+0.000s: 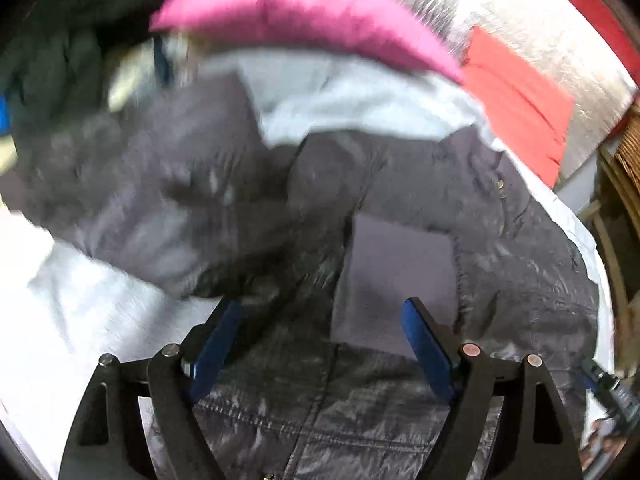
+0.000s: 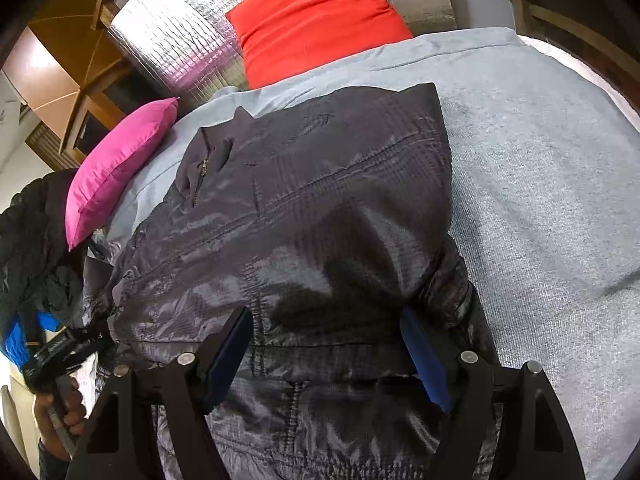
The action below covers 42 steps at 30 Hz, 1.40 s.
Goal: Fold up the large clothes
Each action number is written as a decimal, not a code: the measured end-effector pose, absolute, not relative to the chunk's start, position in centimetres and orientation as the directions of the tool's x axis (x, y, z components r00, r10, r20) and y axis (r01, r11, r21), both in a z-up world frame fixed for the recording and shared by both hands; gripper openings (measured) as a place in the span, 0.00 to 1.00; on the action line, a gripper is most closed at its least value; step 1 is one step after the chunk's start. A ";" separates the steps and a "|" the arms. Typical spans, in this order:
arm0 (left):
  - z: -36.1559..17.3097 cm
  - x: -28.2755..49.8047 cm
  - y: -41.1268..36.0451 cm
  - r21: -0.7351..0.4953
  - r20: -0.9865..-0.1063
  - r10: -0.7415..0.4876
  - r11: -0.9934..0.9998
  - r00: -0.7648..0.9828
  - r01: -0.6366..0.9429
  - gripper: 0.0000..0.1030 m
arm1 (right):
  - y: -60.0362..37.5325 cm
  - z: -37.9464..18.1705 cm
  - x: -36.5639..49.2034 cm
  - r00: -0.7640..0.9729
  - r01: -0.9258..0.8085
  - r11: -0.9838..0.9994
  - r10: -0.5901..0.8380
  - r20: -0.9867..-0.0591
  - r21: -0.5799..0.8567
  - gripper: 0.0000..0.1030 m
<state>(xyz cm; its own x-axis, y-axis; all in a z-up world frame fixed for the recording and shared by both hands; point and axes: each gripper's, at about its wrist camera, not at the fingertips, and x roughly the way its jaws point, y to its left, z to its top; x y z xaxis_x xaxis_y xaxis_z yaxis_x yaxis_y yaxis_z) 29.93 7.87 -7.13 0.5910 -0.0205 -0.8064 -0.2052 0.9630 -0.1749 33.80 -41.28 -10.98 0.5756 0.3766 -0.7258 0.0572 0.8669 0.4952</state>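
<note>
Left tongs (image 1: 320, 344) nearest the lens, blue pads spread wide, nothing clamped between them. Below and between the pads: dark grey quilted jacket (image 1: 360, 240), shiny and creased, with a matte grey rectangular patch (image 1: 396, 276) just past the right pad. Jacket spread over a light grey blanket (image 1: 80, 312) on the bed. Picture smeared by motion, fine detail lost. Beyond the jacket, a magenta pillow (image 1: 296, 12) across the top, a red cushion (image 1: 520, 96) to its right against a silver quilted foil panel (image 1: 560, 32). Dark clothes heaped at far left (image 1: 44, 68). Wicker and wooden furniture at the right edge (image 1: 624, 168).

Right tongs (image 2: 326, 344) likewise parted wide, pads over the jacket (image 2: 320, 200) without pinching any fold; whether the pads touch the fabric, cannot tell. Jacket's zipped collar (image 2: 204, 164) pointing toward the upper left, far edge folded straight. Grey blanket (image 2: 540, 200) bare to the right. Magenta pillow (image 2: 116, 168) just beside the collar end, red cushion (image 2: 316, 16) farther back on the foil panel (image 2: 172, 36). Left hand (image 2: 60, 404) at the lower left, gripping the other tool's handle. Dark and blue garments (image 2: 28, 280) piled behind it. Wooden furniture (image 2: 80, 80) at upper left.
</note>
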 end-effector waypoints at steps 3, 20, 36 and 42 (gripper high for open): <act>-6.5 29.8 4.9 -0.119 -0.769 -0.023 0.987 0.639 -0.108 0.81 | -41.0 -10.7 33.9 0.570 0.062 0.875 0.364 -0.737 0.480 0.77; -12.4 33.9 1.4 0.081 -0.808 0.097 0.995 0.581 -0.053 0.94 | -38.5 -9.1 34.2 0.624 0.027 0.935 0.262 -0.737 0.355 0.77; -11.8 33.1 1.0 0.104 -0.807 0.119 0.993 0.578 -0.060 0.94 | -37.8 -7.1 31.0 0.637 -0.011 0.937 0.275 -0.720 0.348 0.77; -10.0 32.3 1.2 0.121 -0.792 0.123 0.992 0.598 -0.043 0.94 | -38.2 -7.6 26.3 0.668 -0.008 0.928 0.283 -0.688 0.373 0.77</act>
<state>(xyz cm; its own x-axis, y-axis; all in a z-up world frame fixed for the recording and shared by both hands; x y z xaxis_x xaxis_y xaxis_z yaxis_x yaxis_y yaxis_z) 32.31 1.20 -10.03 0.5982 0.1228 -0.7919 -0.0433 0.9917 0.1211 26.34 -38.19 -7.60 0.6682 0.2827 -0.6882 -0.0081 0.9277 0.3732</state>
